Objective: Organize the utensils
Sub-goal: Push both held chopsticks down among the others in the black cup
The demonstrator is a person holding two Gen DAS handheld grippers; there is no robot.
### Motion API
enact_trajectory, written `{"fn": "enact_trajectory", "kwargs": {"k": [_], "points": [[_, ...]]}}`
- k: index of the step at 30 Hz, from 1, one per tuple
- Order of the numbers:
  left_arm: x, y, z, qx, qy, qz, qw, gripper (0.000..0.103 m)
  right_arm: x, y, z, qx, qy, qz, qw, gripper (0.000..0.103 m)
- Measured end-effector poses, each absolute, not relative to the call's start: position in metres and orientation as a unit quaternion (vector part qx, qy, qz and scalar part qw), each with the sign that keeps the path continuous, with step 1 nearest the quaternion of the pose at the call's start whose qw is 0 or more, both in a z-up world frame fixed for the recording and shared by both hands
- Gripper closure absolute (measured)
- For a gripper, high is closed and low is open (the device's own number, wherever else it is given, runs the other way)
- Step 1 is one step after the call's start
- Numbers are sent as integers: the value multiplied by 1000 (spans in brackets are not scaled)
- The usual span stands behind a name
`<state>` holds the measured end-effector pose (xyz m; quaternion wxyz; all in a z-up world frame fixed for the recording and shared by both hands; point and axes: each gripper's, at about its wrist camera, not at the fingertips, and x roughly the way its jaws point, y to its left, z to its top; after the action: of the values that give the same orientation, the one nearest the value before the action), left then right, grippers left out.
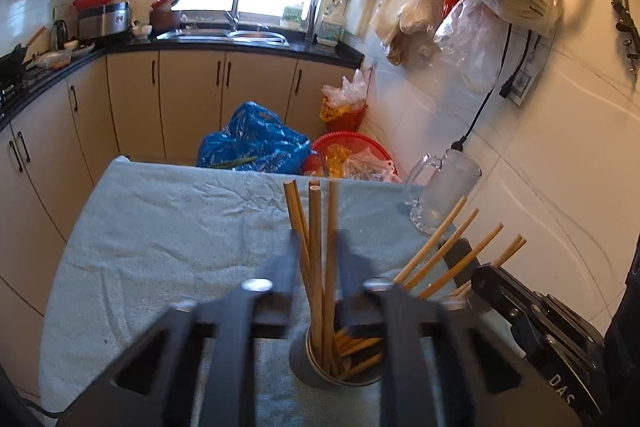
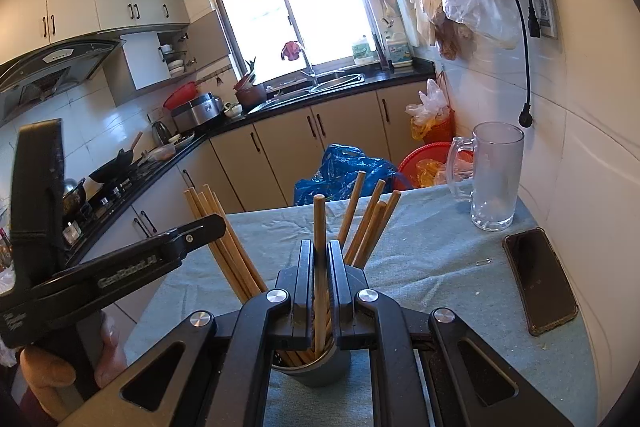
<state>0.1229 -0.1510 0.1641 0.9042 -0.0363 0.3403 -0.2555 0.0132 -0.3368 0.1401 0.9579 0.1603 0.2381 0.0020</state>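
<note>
While both hands work over the same cup, the right gripper (image 2: pixel 320 267) sits closest in its own view, its fingers (image 2: pixel 305 279) pinching one chopstick (image 2: pixel 319 223) that stands straight up. The bottom of that stick is down inside the gray cup (image 2: pixel 316 371). The left gripper (image 1: pixel 319 267) has its fingers nearly pressed together on a small bunch of chopsticks (image 1: pixel 316 227), and their lower ends also reach into the cup (image 1: pixel 320 375). More chopsticks (image 2: pixel 372 223) lean in the cup like a fan.

This looks like the step of putting the sticks into the cup. Next, each hand probably needs to let its fingers spread so the sticks drop in, then lift straight up. The two grippers are very close, so they should move apart slowly and not bump the leaning sticks or tip the cup.

The cup stands on a blue towel (image 2: pixel 420 267) that covers the surface. To the right lies a dark phone (image 2: pixel 540 283) near the edge by the wall. Farther back stands a glass mug (image 2: pixel 496 179) close to the far corner. The left and middle of the towel (image 1: pixel 160 235) have lots of room. Past the far edge sits a blue bag (image 1: pixel 256 143), then the kitchen cabinets (image 1: pixel 192 99).
</note>
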Motion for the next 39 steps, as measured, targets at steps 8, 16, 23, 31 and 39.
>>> {"fn": "enact_trajectory", "kwargs": {"k": [8,16,23,31,39], "points": [[120,-145,163,-47,339,-259,903,97,15,-337,140,161,239,1,958,95],[98,-134,169,-52,331,-262,905,97,16,-338,141,164,236,1,958,95],[77,-131,171,-43,319,-271,907,97,14,-335,144,159,231,-1,960,95],[73,-129,166,-39,320,-268,908,97,13,-334,144,160,233,-2,959,95],[72,-125,165,-43,325,-267,906,97,9,-337,145,164,230,-3,959,95]]}}
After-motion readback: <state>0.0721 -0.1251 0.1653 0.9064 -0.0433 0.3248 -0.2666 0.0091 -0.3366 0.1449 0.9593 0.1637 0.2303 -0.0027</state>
